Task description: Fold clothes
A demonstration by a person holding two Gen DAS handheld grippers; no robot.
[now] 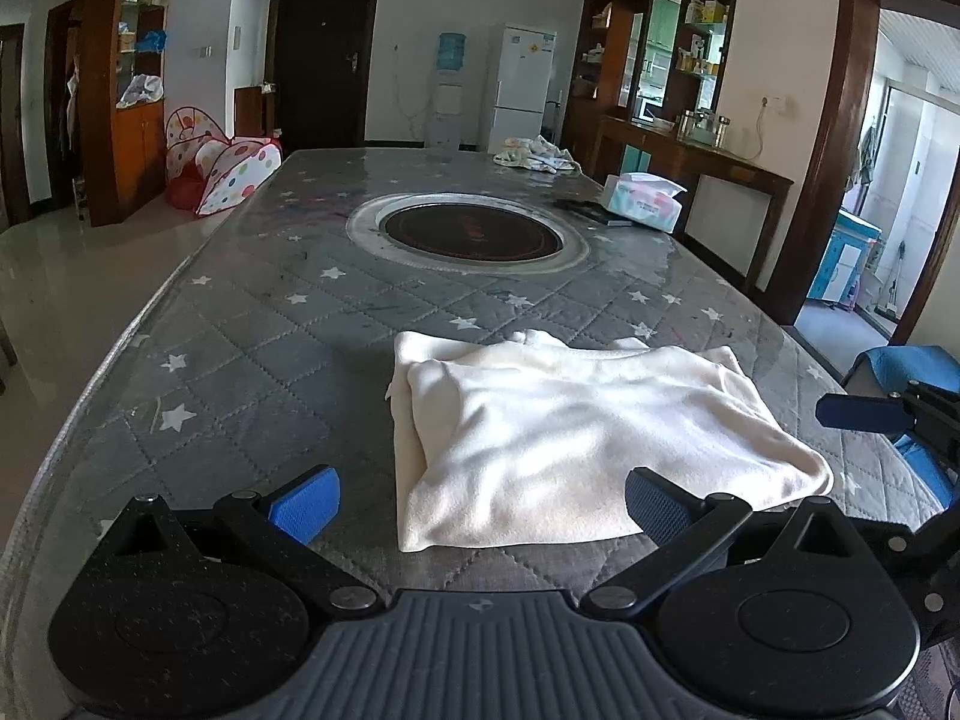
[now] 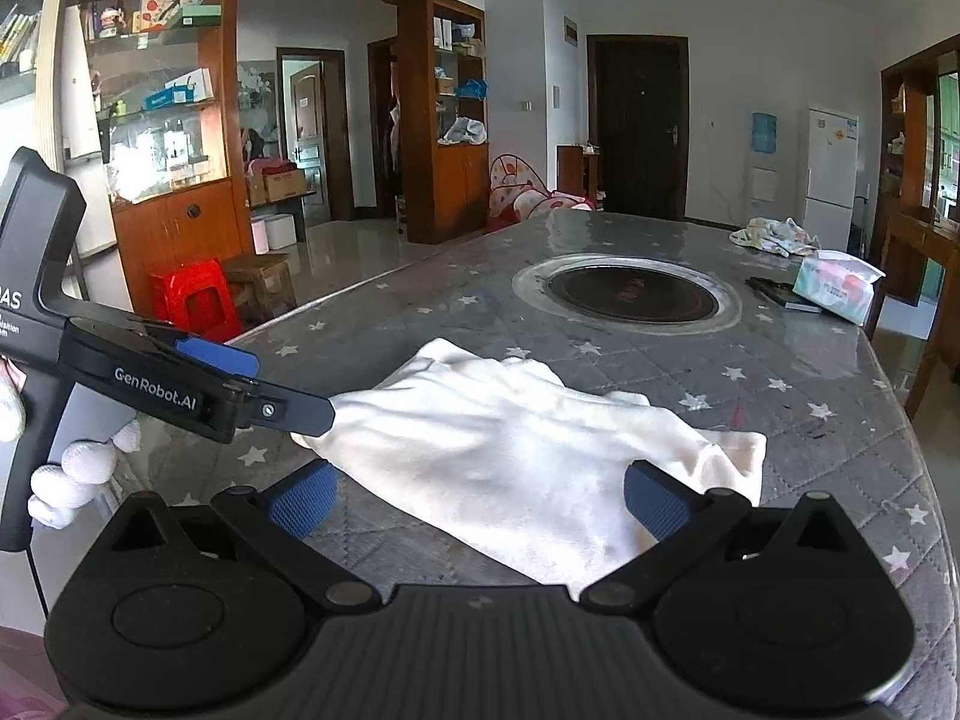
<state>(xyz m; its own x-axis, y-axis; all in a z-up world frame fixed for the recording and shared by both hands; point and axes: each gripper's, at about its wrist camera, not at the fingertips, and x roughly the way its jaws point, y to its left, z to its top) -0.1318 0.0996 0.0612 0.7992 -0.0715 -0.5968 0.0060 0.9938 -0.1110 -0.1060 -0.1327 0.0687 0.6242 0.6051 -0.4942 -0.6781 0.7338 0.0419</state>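
A cream-white garment [image 1: 576,432] lies folded into a rough rectangle on the grey star-quilted table [image 1: 252,360]. My left gripper [image 1: 480,501] is open, its blue pads wide apart at the garment's near edge, holding nothing. My right gripper [image 2: 477,495] is open too, with the garment [image 2: 528,456] lying between and beyond its pads. The left gripper also shows in the right wrist view [image 2: 252,384], at the garment's left corner. The right gripper's finger shows at the right edge of the left wrist view [image 1: 864,411].
A round inset cooktop [image 1: 471,231] sits mid-table. A tissue box [image 1: 645,201] and a dark flat object stand at the far right, and a patterned cloth pile [image 1: 537,156] lies at the far end. A blue chair [image 1: 918,372] stands beside the table's right edge.
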